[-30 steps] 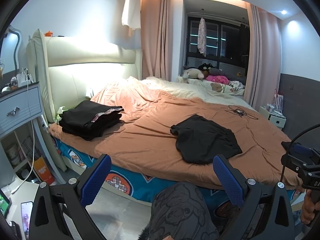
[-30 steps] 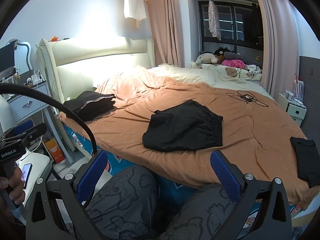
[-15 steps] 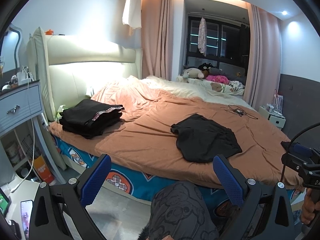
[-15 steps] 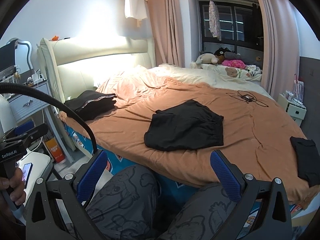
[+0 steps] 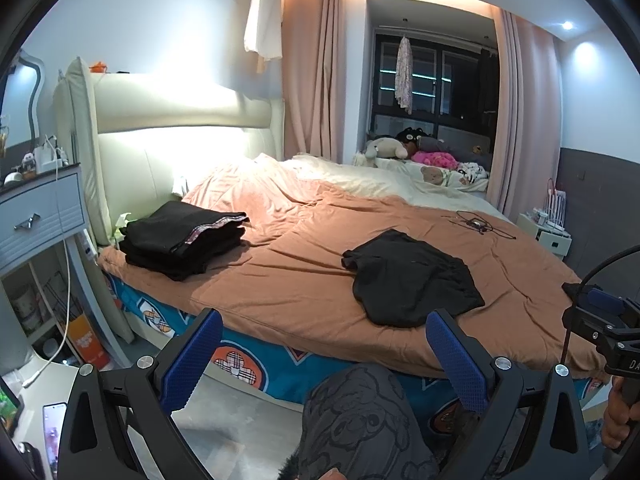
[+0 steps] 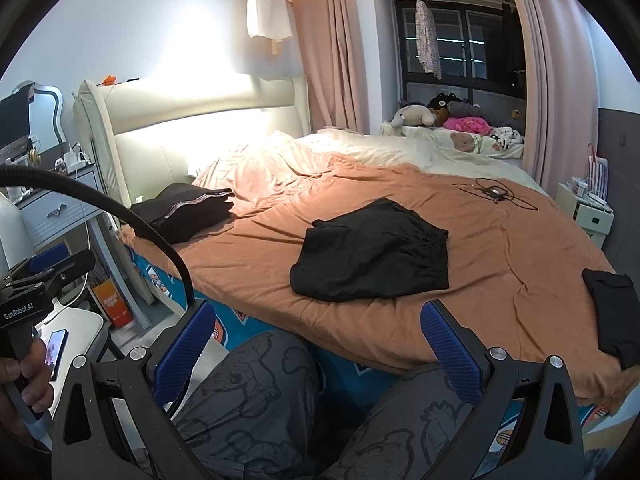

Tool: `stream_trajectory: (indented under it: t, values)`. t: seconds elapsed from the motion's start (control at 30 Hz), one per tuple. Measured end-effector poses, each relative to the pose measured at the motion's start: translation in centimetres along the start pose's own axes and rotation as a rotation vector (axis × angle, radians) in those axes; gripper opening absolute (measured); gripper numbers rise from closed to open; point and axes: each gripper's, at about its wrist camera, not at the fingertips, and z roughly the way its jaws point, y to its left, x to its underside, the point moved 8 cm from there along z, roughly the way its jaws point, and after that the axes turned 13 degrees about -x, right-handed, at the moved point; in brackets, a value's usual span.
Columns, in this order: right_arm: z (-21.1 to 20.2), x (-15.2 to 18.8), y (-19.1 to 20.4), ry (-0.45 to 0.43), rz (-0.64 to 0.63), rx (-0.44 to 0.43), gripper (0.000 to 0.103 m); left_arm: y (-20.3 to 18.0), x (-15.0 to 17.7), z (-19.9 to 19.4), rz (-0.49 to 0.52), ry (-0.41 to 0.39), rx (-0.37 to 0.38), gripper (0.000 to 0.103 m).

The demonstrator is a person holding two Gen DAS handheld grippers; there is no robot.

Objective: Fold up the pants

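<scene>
Right wrist view puts the wide bed under its rust-orange cotton cover [image 6: 260, 264] straight ahead of your tool, and the folded black fabric pants [image 6: 372, 252] lie flat on that cover just beyond and between your spread blue-padded fingers. Further off to the tool's left a stack of folded black garments with a patterned trim [image 5: 182, 238] sits by the headboard, and a small dark cloth [image 6: 614, 312] lies at the cover's edge to the right. Your left gripper [image 5: 324, 354] and right gripper [image 6: 320, 346] both hang released, jaws wide, grasping nothing, short of the bed edge above your grey printed trouser legs [image 6: 248, 404].
</scene>
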Motion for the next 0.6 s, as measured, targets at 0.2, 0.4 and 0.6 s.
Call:
stream_trajectory:
  t: [0.2, 0.4, 0.6]
  values:
    - [-0.01, -0.07, -0.1, -0.005, 0.005, -0.001, 0.103, 0.11, -0.1, 0.01, 0.001, 0.0, 0.0, 0.103]
    - [0.01, -0.17, -0.12, -0.008, 0.009, 0.001, 0.103, 0.06, -0.13, -0.06, 0.001, -0.004, 0.002, 0.103]
    - [-0.04, -0.54, -0.18, -0.018, 0.004, 0.0, 0.103, -0.18, -0.5, 0.1, 0.018, -0.012, 0.01, 0.103]
